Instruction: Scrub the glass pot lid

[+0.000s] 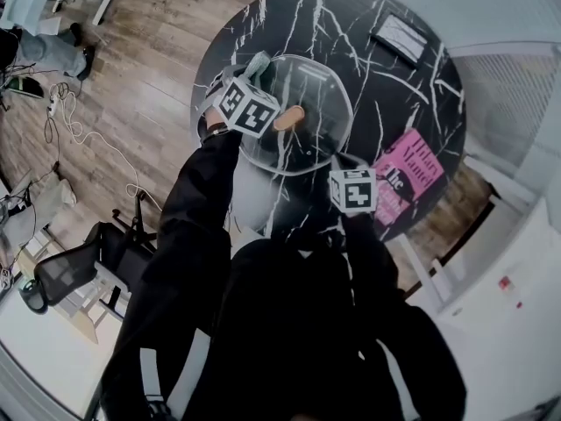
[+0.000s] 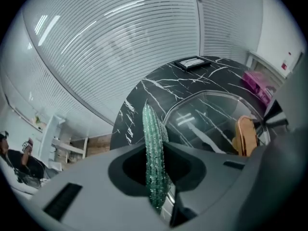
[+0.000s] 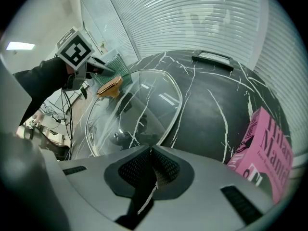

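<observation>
The glass pot lid (image 1: 307,103) with its tan wooden knob (image 1: 289,117) rests on the round black marble table (image 1: 386,86). My left gripper (image 1: 252,79) is shut on a green scrubbing pad (image 1: 259,62) at the lid's far left rim. In the left gripper view the pad (image 2: 155,148) stands edge-on between the jaws, beside the lid (image 2: 207,117) and the knob (image 2: 244,136). My right gripper (image 1: 338,163) is shut on the lid's near rim. From the right gripper (image 3: 151,154) the lid (image 3: 139,105) stretches away toward the knob (image 3: 109,86) and the pad (image 3: 117,64).
A pink book (image 1: 405,175) lies on the table to the right of the lid, close to my right gripper, and shows in its view too (image 3: 264,148). A flat dark framed object (image 1: 400,38) sits at the table's far edge. An office chair (image 1: 79,270) stands on the wooden floor at left.
</observation>
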`<control>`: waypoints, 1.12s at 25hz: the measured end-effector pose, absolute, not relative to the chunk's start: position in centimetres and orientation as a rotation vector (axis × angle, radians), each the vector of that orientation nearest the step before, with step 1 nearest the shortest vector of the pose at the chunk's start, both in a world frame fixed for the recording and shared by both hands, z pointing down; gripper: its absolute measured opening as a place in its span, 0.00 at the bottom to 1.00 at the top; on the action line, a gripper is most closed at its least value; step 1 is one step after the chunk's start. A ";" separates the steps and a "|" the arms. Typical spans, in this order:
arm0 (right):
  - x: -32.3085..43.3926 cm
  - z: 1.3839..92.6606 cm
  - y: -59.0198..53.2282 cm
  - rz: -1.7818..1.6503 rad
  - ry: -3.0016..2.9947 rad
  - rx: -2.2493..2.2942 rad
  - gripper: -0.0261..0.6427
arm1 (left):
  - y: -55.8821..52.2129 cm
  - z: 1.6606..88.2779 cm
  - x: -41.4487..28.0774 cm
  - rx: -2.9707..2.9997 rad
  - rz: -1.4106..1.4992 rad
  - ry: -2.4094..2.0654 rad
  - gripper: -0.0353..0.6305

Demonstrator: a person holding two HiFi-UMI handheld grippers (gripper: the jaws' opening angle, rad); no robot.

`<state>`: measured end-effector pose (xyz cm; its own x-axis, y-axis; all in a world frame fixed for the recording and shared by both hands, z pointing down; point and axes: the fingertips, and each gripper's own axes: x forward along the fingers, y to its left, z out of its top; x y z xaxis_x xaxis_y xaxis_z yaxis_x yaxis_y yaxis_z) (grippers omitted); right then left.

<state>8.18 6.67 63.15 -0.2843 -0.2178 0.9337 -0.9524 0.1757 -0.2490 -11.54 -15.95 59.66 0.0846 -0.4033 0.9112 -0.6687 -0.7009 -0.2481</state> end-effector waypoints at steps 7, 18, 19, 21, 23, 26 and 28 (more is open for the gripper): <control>8.5 63.4 6.9 1.162 -1.647 1.133 0.06 | -14.7 59.7 -11.8 2.281 1.731 -1.002 0.15; 8.3 63.7 7.4 1.187 -1.636 1.115 0.06 | -12.7 60.1 -11.2 2.331 1.690 -0.899 0.15; 8.2 63.7 7.5 1.197 -1.635 1.110 0.06 | -12.6 60.1 -11.2 2.334 1.695 -0.895 0.15; 8.0 63.7 7.4 1.201 -1.639 1.112 0.06 | -12.4 60.2 -11.1 2.346 1.712 -0.886 0.15; 8.0 63.5 7.1 1.188 -1.648 1.123 0.06 | -12.1 60.2 -11.2 2.356 1.726 -0.887 0.15; 8.1 63.4 7.1 1.181 -1.637 1.128 0.06 | -11.7 60.1 -11.4 2.357 1.730 -0.897 0.15; 8.3 63.6 7.5 1.191 -1.619 1.119 0.06 | -11.2 60.1 -11.5 2.357 1.727 -0.892 0.15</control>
